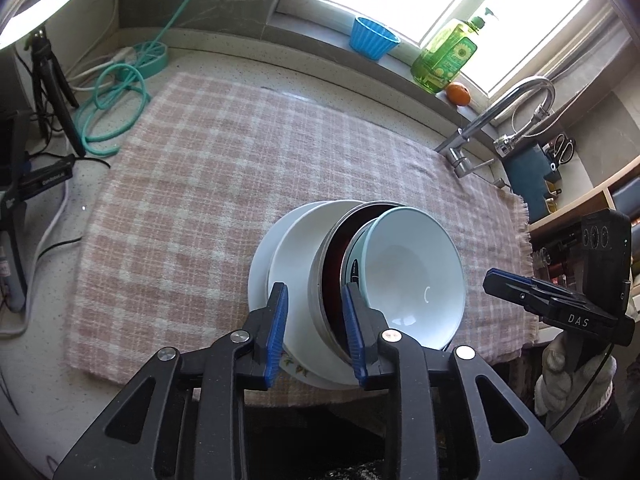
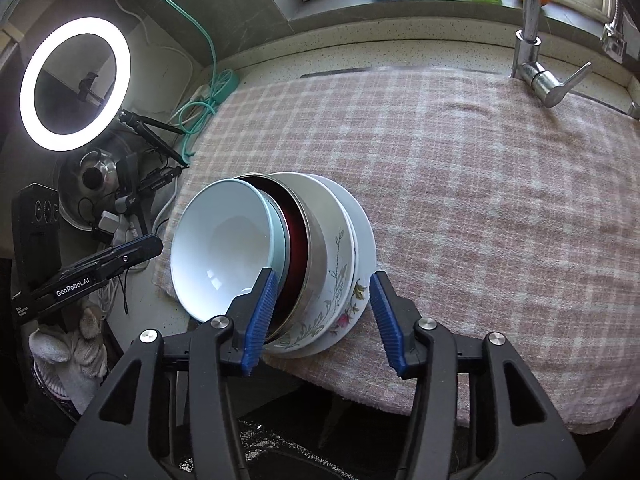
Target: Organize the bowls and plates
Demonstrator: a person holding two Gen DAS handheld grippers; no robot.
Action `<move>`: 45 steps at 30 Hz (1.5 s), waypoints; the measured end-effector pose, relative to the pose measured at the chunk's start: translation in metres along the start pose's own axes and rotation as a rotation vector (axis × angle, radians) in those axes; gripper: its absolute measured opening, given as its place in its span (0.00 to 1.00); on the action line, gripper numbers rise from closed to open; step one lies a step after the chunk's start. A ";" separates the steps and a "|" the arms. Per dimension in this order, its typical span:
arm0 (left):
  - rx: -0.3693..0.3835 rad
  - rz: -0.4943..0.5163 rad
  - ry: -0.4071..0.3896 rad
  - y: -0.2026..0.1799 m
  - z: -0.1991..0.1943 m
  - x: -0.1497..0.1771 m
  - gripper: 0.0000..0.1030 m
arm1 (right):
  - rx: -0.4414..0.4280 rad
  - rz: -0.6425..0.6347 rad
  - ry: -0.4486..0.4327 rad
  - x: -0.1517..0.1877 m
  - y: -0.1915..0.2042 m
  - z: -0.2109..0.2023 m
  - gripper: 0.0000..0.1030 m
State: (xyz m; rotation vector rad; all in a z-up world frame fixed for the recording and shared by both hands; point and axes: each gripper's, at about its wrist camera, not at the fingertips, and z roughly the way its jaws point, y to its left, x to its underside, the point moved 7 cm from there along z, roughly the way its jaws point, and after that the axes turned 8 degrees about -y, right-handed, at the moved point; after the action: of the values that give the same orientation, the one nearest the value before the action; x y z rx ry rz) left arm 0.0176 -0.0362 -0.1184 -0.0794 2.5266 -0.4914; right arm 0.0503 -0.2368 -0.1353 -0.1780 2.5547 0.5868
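Right now a leaning pile of dishes sits at the near edge of the pink checked cloth [image 2: 480, 184]: a white ceramic bowl [image 2: 220, 248] nested in a dark-lined steel bowl [image 2: 304, 256], over floral white plates [image 2: 340, 280]. Its stacking axis tips from vertical, the bowl mouths facing the person's left. Both the left gripper [image 1: 316, 332] and right gripper [image 2: 322, 320] straddle the pile with jaws spread, gripping nothing. A nudge could slide the bowls off.
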 end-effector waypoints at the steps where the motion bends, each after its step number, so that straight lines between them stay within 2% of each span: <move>1: -0.008 0.015 -0.017 -0.003 -0.004 -0.001 0.35 | 0.008 -0.010 -0.015 0.000 0.000 -0.005 0.51; 3: -0.029 0.043 -0.050 -0.007 -0.012 -0.001 0.44 | 0.024 -0.031 -0.051 0.000 0.001 -0.014 0.55; 4: -0.036 0.052 -0.064 -0.009 -0.016 -0.001 0.48 | 0.030 -0.038 -0.070 0.000 0.002 -0.019 0.61; 8: -0.064 0.087 -0.115 -0.019 -0.027 0.000 0.51 | 0.051 -0.065 -0.137 0.000 0.004 -0.040 0.69; 11: -0.083 0.112 -0.150 -0.026 -0.035 0.004 0.62 | 0.078 -0.096 -0.185 0.003 0.007 -0.055 0.78; 15: -0.119 0.145 -0.192 -0.034 -0.046 0.010 0.65 | 0.117 -0.160 -0.236 0.011 0.013 -0.074 0.81; 17: -0.141 0.162 -0.219 -0.038 -0.053 0.012 0.68 | 0.133 -0.186 -0.265 0.015 0.017 -0.082 0.86; 21: -0.171 0.176 -0.272 -0.044 -0.070 0.017 0.76 | 0.126 -0.194 -0.303 0.027 0.021 -0.097 0.90; 23: -0.185 0.180 -0.293 -0.047 -0.077 0.020 0.77 | 0.120 -0.183 -0.315 0.031 0.021 -0.102 0.94; 29: -0.222 0.190 -0.318 -0.053 -0.086 0.032 0.77 | 0.125 -0.172 -0.356 0.035 0.020 -0.112 0.95; 45: -0.240 0.166 -0.342 -0.054 -0.095 0.035 0.77 | 0.115 -0.220 -0.370 0.035 0.031 -0.108 0.96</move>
State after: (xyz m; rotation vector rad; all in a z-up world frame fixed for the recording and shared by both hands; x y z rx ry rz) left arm -0.0660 -0.0602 -0.0432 -0.0382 2.2195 -0.0959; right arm -0.0358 -0.2566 -0.0573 -0.2783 2.1667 0.3499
